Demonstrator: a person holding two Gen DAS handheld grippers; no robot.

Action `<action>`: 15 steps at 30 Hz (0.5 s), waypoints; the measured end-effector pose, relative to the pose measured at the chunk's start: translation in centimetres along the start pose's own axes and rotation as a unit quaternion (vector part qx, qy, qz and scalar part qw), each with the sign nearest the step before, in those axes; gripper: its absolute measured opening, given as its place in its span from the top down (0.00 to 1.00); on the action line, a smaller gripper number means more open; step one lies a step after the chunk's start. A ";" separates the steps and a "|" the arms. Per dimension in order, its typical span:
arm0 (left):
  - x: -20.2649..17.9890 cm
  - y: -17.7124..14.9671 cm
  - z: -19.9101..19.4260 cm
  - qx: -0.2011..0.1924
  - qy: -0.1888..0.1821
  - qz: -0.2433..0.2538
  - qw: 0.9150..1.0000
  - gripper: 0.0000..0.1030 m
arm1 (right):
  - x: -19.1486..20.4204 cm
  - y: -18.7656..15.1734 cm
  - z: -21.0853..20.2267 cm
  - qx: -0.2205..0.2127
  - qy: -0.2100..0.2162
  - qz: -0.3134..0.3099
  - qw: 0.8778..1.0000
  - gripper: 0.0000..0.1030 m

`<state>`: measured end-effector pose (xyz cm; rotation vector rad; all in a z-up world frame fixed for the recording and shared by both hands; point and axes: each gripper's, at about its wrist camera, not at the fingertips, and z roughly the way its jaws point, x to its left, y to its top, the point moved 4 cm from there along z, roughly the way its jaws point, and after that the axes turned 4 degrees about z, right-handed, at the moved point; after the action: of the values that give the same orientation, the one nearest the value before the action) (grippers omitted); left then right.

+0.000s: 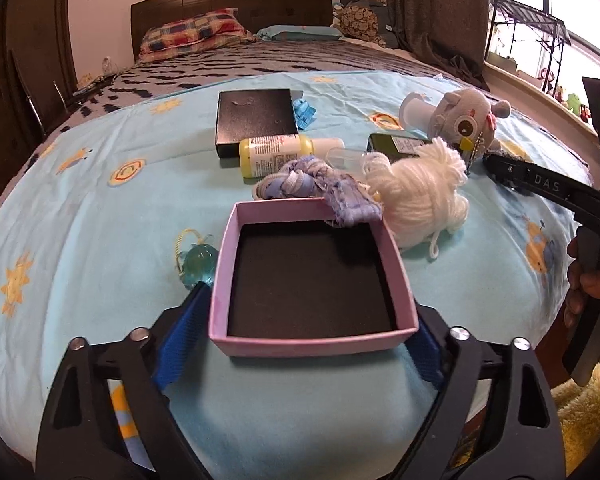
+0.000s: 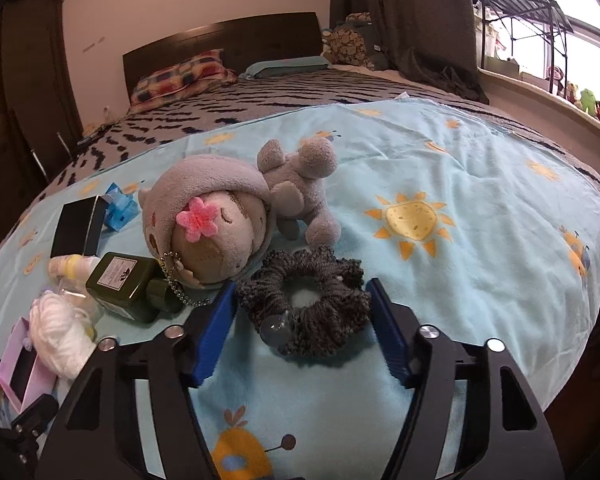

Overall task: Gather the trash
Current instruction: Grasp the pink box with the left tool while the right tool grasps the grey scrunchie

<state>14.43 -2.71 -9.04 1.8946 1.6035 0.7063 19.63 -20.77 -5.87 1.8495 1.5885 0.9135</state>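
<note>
- Since the shallow pink cardboard box with a black lining [image 1: 314, 276] at the frame's centre holds nothing, I judge collecting has barely begun; yarn, bottles and a plush toy lie scattered on the light blue sun-print blanket [image 1: 100, 216].
- My left gripper [image 1: 300, 344] straddles the box, pads at its walls; I cannot tell if they press.
- My right gripper [image 2: 304, 332] brackets the dark grey knitted scrunchie [image 2: 306, 300] at lower centre, jaws spread, not yet pinching.

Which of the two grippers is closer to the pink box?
Left. The left gripper has the pink box between its fingers; the right gripper is off to the side, around a dark scrunchie.
</note>
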 end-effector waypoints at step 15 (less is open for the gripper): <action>0.5 -0.2 -3.8 -0.036 -0.015 0.001 0.999 0.30 | 1.5 -0.7 -4.3 -0.014 0.046 -0.026 0.999 0.78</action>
<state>11.72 -1.92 -6.51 1.8473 1.5386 0.7234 15.92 -19.32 -3.47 1.7621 1.6621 1.0051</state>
